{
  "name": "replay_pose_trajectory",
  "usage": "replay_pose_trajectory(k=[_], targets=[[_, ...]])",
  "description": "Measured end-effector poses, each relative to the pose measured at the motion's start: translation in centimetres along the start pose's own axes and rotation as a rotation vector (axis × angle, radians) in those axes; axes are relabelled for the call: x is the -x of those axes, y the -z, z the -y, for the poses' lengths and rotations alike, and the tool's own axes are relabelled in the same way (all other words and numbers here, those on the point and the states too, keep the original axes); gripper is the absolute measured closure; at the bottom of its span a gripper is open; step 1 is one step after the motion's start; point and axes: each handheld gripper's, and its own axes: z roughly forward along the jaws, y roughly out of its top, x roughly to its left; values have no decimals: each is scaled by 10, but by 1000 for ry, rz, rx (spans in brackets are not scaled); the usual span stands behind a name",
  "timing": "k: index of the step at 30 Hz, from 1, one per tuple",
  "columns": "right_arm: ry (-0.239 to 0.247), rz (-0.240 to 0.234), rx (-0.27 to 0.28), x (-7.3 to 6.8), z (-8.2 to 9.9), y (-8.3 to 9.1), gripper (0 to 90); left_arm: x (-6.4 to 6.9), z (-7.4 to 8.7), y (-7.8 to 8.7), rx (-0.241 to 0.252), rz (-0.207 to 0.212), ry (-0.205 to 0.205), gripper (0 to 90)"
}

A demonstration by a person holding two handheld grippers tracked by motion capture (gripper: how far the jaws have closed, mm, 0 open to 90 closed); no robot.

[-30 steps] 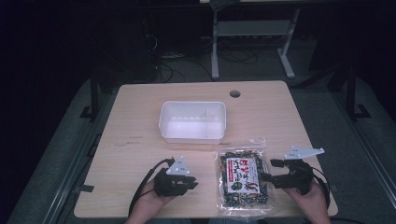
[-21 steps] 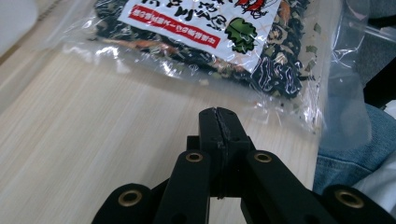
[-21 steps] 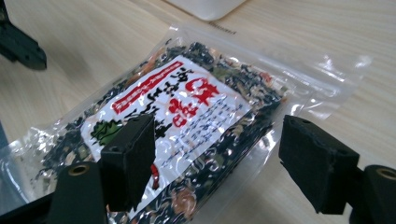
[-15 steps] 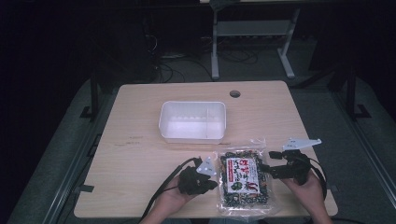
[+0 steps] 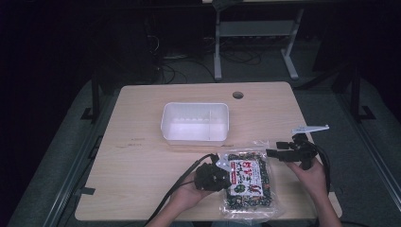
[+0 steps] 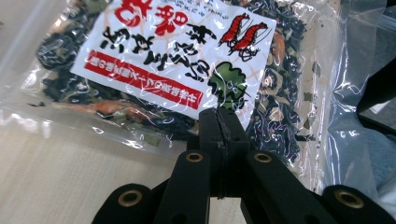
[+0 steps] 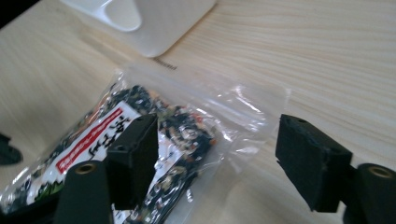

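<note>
A clear bag of dried vegetables (image 5: 248, 182) with a white and red label lies flat near the table's front edge. My left gripper (image 5: 226, 172) points right, shut, with its tips against the bag's left edge. The left gripper view puts those tips (image 6: 218, 116) over the bag (image 6: 177, 56); I cannot tell whether film is pinched. At the bag's far right corner my right gripper (image 5: 275, 149) points left, open. Its jaws have just been closing a little. In the right gripper view the bag's clear corner (image 7: 233, 112) lies between the pads (image 7: 308, 158), untouched.
A white rectangular bin (image 5: 194, 138) stands behind the bag at mid-table, and its corner (image 7: 159, 18) is close ahead in the right gripper view. A cable hole (image 5: 238, 95) sits near the far edge. Bare wood (image 5: 137, 161) lies to the left.
My left gripper has moved right until it meets the bag's left edge. My right gripper has moved away from the front edge, up to the bag's far right corner.
</note>
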Motion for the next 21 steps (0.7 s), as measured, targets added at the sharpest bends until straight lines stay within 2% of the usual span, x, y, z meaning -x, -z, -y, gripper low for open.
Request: replay_pose_trajectory(k=[4, 8, 9, 10, 12, 15, 17, 21], targets=[[-29, 14, -42, 9, -8, -8, 329, -6, 1, -4, -22, 5, 16, 896], [-64, 9, -37, 15, -12, -13, 364, -7, 1, -5, -16, 10, 20, 896], [-102, 8, -77, 21, -14, -18, 367, -8, 1, -6, -16, 11, 21, 896], [-119, 2, -93, 24, -15, -19, 381, -8, 1, -6, -21, 11, 20, 895], [-125, -8, -83, 26, -14, -20, 444, -10, 1, -9, -23, 7, 21, 895], [-126, -7, -95, 26, -14, -22, 456, -11, 2, -10, -23, 10, 23, 896], [-135, -13, -116, 28, -12, -27, 475, -12, 4, -11, -2, 17, 38, 896], [-139, -15, -118, 27, -10, -30, 500, -13, 5, -10, 0, 18, 39, 896]])
